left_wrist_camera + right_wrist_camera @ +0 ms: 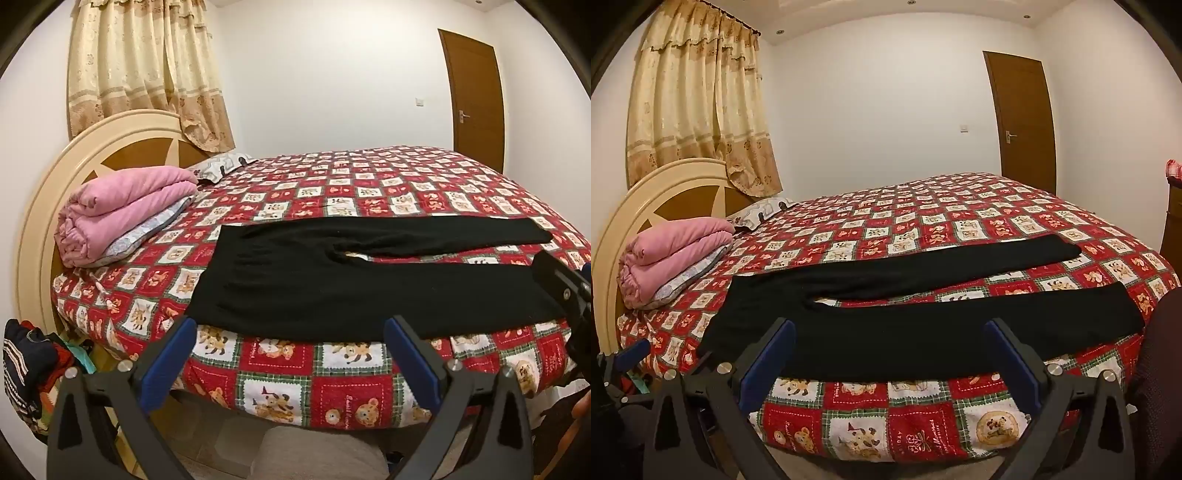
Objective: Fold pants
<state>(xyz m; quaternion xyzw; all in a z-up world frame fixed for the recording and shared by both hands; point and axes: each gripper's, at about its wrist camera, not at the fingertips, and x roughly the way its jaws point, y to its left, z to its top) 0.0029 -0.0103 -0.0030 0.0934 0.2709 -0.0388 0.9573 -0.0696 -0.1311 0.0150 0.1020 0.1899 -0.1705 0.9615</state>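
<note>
No fold is yet made: the black pants (pixel 332 280) are spread flat along the bed's (pixel 343 373) near edge, both tools, left (pixel 291 332) and right (pixel 890 332), held apart and empty.

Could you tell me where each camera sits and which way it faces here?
Left wrist: on the left gripper at the bed's near edge, facing the black pants; open jaws, right gripper at the right.
Right wrist: on the right gripper, same direction, jaws open; left gripper at the left.
Shared: pants, pink blanket, door.
</note>
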